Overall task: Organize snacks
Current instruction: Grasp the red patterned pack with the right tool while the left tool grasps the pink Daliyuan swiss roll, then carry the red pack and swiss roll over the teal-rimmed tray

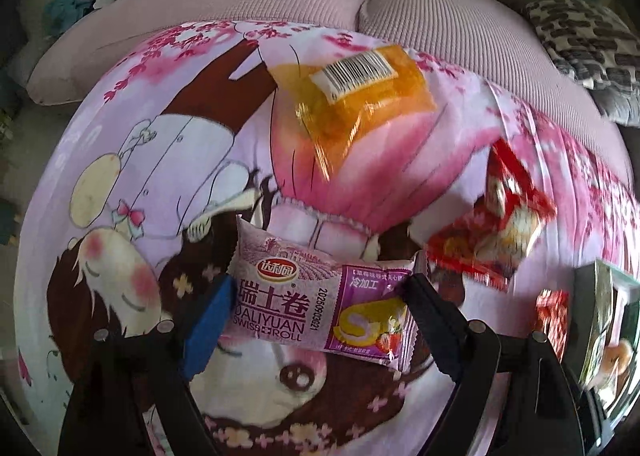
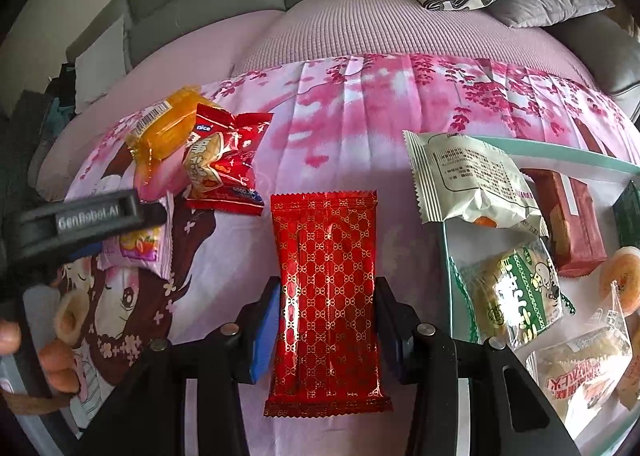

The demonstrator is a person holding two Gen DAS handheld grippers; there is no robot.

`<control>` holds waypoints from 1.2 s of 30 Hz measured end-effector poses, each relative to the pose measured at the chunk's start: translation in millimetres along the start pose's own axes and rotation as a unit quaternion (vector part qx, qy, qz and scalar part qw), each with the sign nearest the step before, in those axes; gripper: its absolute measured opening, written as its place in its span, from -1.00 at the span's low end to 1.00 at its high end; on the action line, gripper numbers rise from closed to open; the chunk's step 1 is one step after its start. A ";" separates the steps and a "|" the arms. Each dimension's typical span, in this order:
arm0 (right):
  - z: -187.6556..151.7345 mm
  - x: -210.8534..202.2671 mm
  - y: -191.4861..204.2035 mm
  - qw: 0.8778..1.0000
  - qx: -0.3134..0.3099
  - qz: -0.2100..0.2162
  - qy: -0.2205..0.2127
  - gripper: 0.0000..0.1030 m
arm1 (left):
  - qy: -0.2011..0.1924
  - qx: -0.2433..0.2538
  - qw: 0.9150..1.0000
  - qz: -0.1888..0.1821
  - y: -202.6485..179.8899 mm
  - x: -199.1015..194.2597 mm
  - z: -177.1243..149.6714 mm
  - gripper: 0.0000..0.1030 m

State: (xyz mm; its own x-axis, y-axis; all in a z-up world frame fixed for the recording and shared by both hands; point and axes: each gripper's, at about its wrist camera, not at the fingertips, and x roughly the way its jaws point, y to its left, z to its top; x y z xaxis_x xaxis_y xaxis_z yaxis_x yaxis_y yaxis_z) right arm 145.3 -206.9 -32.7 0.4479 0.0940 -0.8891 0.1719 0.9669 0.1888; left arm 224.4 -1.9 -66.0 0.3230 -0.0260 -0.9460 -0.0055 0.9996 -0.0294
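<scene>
A purple Swiss roll packet (image 1: 316, 304) lies on the cartoon-print cloth (image 1: 160, 160) between the fingers of my left gripper (image 1: 318, 288). The blue pad and the black finger stand at the packet's two ends, and the wrapper is not squeezed. In the right wrist view that packet (image 2: 136, 248) shows under one of the left gripper's fingers (image 2: 100, 212). My right gripper (image 2: 328, 288) is shut on a red packet with a gold pattern (image 2: 326, 256), held by its long sides above the cloth.
An orange packet (image 1: 352, 96) and a red snack bag (image 1: 492, 224) lie farther back on the cloth. To the right a glass tray (image 2: 560, 154) holds several snacks, among them a white packet (image 2: 468, 176) and a green one (image 2: 516, 292). Behind is a pink sofa cushion (image 2: 360, 24).
</scene>
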 end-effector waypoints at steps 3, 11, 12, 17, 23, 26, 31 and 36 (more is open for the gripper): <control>-0.3 -5.7 1.0 1.000 0.002 0.006 -0.003 -0.09 | -0.002 0.004 1.000 -0.002 -1.3 -6.5 -5.9 0.49; -3.1 -29.6 0.6 0.999 0.012 0.026 -0.024 -0.09 | 0.001 -0.011 0.999 -0.033 1.4 -24.2 -13.0 0.43; -3.2 -33.9 -0.9 0.999 0.016 0.030 -0.028 -0.09 | -0.005 -0.011 0.999 -0.033 1.2 -28.8 -12.5 0.43; -0.4 -53.4 -8.2 0.998 0.028 0.037 -0.050 -0.09 | -0.036 -0.011 0.998 -0.051 -3.8 -57.7 -13.7 0.43; 3.0 -78.3 -38.0 0.994 0.065 0.029 -0.077 -0.09 | -0.069 0.020 0.993 -0.098 -35.6 -87.3 -14.4 0.43; 2.3 -88.4 -65.7 0.991 0.098 0.012 -0.090 -0.09 | -0.079 0.046 0.988 -0.127 -60.5 -97.4 -16.5 0.43; -1.0 -104.9 -117.1 0.981 0.163 -0.015 -0.104 -0.09 | -0.085 0.094 0.979 -0.158 -100.6 -108.0 -30.1 0.43; -8.5 -122.1 -158.2 0.970 0.208 -0.046 -0.119 -0.08 | -0.094 0.141 0.971 -0.168 -139.3 -110.2 -47.7 0.43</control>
State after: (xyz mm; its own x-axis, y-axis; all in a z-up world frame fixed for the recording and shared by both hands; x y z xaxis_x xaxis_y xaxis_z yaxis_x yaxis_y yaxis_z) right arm 55.9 -369.3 42.5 0.5947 -0.0941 -0.7984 0.5382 0.7843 0.3084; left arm 144.4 -138.9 27.0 0.4298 -0.3744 -0.8217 0.3810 0.9002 -0.2109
